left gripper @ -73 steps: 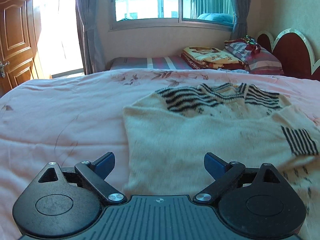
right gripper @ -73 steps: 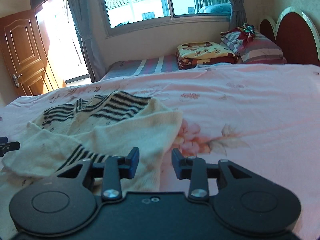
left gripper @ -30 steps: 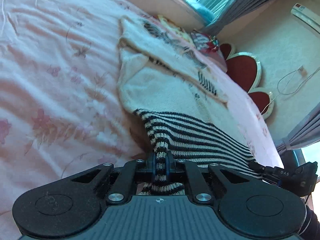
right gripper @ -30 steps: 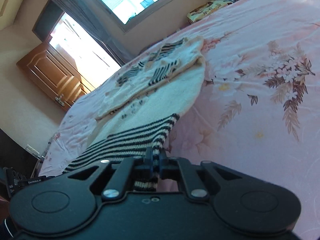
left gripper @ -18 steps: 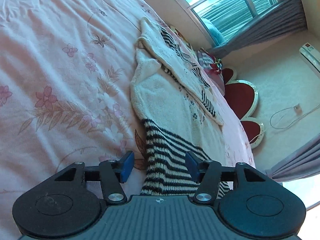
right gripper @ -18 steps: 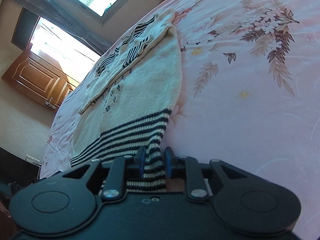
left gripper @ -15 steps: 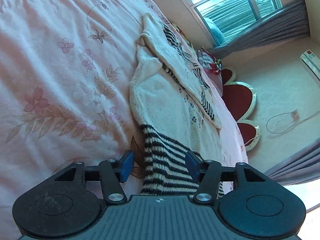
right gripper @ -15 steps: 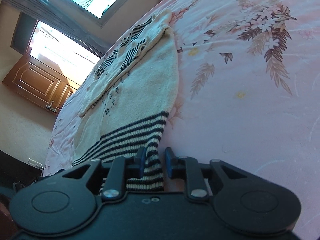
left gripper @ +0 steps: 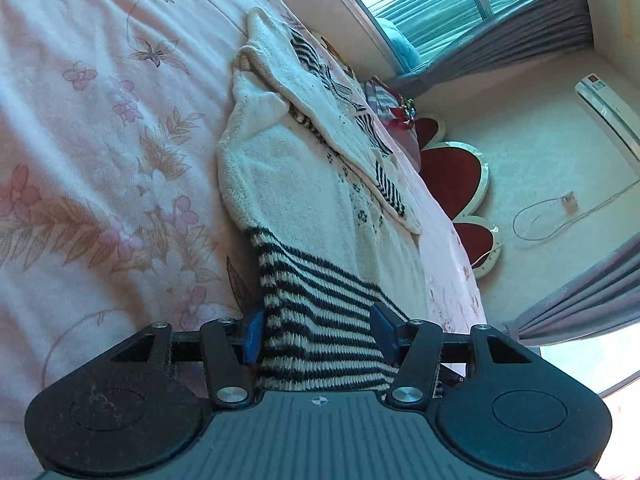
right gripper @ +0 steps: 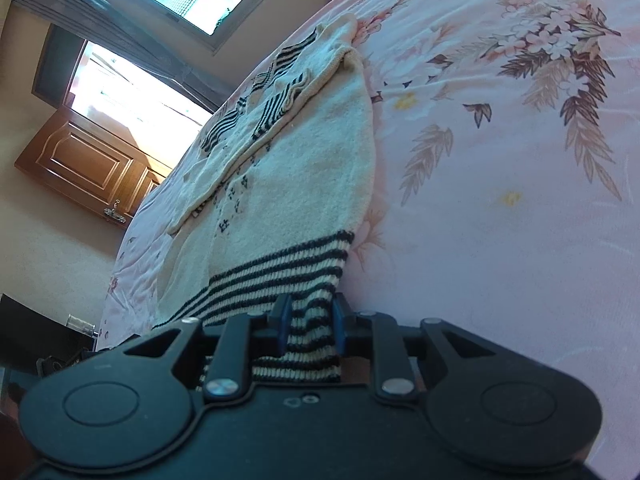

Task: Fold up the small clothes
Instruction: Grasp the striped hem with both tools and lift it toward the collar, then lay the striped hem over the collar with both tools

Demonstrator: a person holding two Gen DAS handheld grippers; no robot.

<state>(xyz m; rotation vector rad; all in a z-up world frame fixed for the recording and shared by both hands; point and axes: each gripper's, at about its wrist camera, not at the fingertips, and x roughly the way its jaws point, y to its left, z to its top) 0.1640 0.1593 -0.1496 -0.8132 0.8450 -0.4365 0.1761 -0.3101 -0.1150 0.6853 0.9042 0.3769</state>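
A cream knit sweater [left gripper: 304,184] with black stripes lies flat on the pink floral bedspread [left gripper: 80,152], its sleeves folded across the chest. My left gripper [left gripper: 318,334] is open, with its blue pads either side of the striped hem [left gripper: 320,304] at the sweater's left corner. In the right wrist view the sweater [right gripper: 304,176] stretches away from me. My right gripper [right gripper: 308,322] is open a little, its pads straddling the hem [right gripper: 280,276] at the right corner without pinching it.
A red padded headboard [left gripper: 452,168] and pillows [left gripper: 384,96] stand at the bed's far end. A window with curtains [left gripper: 440,12] is beyond it. A wooden door [right gripper: 88,164] is in the right wrist view. The bedspread [right gripper: 520,160] spreads wide to the right.
Both grippers had been shut on the striped hem a second ago. They have opened, the left wide and the right slightly. The hem now lies flat on the bed.
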